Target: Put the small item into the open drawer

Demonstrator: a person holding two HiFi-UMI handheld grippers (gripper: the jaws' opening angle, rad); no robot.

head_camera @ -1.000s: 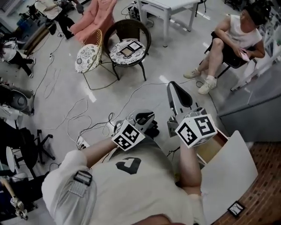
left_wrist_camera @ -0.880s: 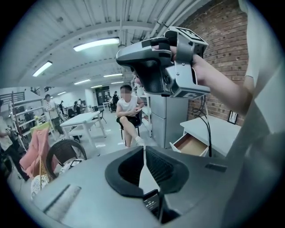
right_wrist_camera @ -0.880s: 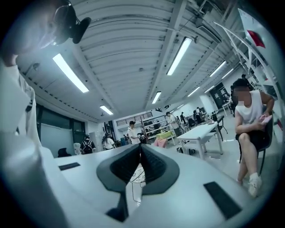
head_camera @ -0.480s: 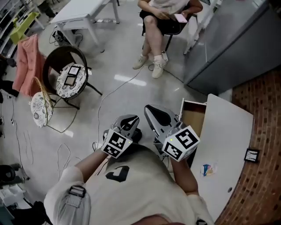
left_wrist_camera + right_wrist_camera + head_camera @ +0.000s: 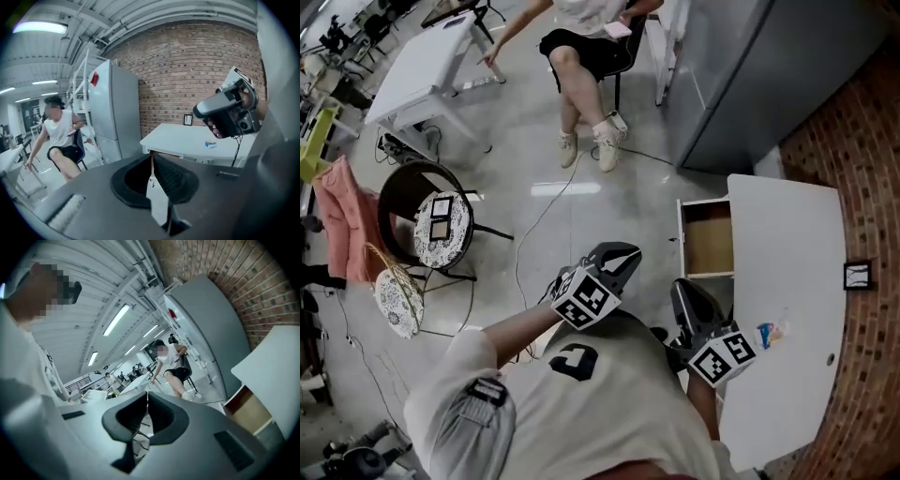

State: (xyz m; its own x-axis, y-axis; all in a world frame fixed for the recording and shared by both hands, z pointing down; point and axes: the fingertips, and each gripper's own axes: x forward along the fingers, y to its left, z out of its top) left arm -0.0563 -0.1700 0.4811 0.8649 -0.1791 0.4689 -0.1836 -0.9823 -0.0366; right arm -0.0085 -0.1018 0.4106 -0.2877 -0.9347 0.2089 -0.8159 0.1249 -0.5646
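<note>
— Left gripper (image 5: 622,255), right gripper (image 5: 682,291): clamped on anything?

— No, both have their jaws together, empty. The small colourful item (image 5: 772,334) lies on the white table (image 5: 787,244), just right of the right gripper. The open drawer (image 5: 710,239) is farther off.

No words or numbers legible anywhere. Only black-and-white square code patterns on the left cube (image 5: 584,302) and the right cube (image 5: 724,356), with no letters among them. A dark angular emblem (image 5: 572,359) on the pale shirt (image 5: 609,412), not readable as a word. A red sticker (image 5: 94,78) high on the grey fridge (image 5: 112,117), too small to read. Colourful print on the small packet (image 5: 771,333) lying on the white table (image 5: 787,244), blurred. A little black-framed sign (image 5: 857,276) at the table's back edge, contents not decipherable.
</note>
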